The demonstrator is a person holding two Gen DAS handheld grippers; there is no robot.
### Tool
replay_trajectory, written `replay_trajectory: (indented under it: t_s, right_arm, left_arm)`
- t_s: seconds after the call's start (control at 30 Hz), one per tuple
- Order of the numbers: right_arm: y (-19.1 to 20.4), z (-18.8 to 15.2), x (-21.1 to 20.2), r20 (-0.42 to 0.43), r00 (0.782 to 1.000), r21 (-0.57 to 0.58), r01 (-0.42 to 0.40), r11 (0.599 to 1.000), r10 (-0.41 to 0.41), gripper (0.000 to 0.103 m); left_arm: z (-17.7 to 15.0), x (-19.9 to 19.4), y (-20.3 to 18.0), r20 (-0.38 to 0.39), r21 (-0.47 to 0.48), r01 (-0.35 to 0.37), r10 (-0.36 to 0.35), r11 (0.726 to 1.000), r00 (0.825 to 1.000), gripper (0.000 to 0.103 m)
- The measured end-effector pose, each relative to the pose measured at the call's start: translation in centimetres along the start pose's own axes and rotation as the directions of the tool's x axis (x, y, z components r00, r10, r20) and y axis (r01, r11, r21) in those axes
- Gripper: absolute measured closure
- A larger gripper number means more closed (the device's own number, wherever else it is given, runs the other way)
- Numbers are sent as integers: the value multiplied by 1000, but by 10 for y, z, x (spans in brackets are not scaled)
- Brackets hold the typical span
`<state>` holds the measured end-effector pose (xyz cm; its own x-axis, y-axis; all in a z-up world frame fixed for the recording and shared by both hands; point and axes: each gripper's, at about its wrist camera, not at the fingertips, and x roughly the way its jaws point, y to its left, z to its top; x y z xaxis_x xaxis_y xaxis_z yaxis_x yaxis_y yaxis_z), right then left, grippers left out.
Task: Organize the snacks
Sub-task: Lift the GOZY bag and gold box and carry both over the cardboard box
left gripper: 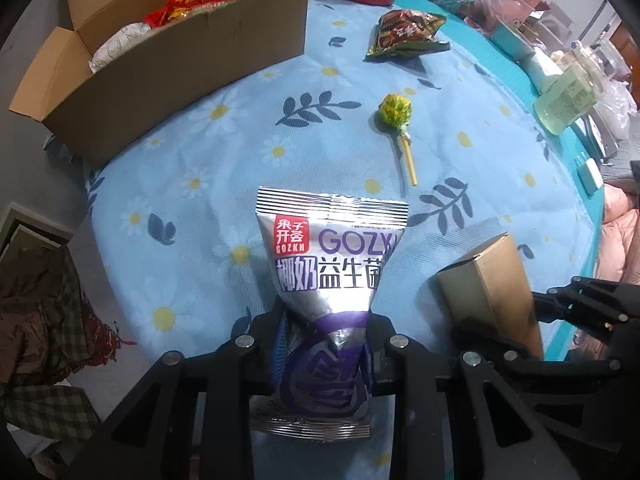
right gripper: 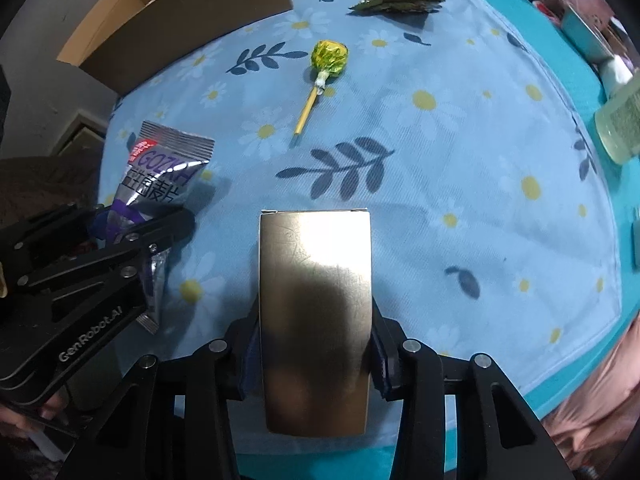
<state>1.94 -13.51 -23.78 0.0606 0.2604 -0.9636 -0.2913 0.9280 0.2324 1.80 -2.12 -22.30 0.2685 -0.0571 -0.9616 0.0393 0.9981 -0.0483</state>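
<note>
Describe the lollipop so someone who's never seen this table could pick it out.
Start at the open cardboard box at the far left of the blue floral tablecloth. To its right, in the open middle of the cloth, lies the lollipop, nearer than the crumpled dark snack bag. It is the only item with a stick: a yellow-green wrapped ball on a pale yellow stick, lying loose, in neither claw.
</note>
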Motion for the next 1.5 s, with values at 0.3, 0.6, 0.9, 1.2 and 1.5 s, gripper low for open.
replay_trajectory:
  t_s: [0.3, 0.6, 0.9, 1.2, 1.5]
  right_arm:
    - [18, -12, -26, 50, 998, -22, -35, 999, 36, 60]
    - [42, -8, -48, 98, 995, -53, -23, 998, 28, 60]
    - [67, 13, -81, 183, 983, -41, -18, 999, 25, 60]
    - [94, 55, -129, 300, 953, -126, -3, 992, 41, 60]
    - [106, 97, -164, 394, 916, -162, -7, 987, 71, 60]
  left_arm:
    - [-10, -36, 7, 33, 4, 12, -13, 1000, 999, 74]
    - [-11, -67, 27, 72, 1, 35, -35, 999, 997, 74]
    - [12, -106, 53, 141, 51, 33, -40, 998, 989, 74]
    - [50, -157, 76, 279, 26, 13, -20, 1000, 960, 74]
    - [90, -193, 89, 389, 6, -2, 0, 1000, 921, 74]
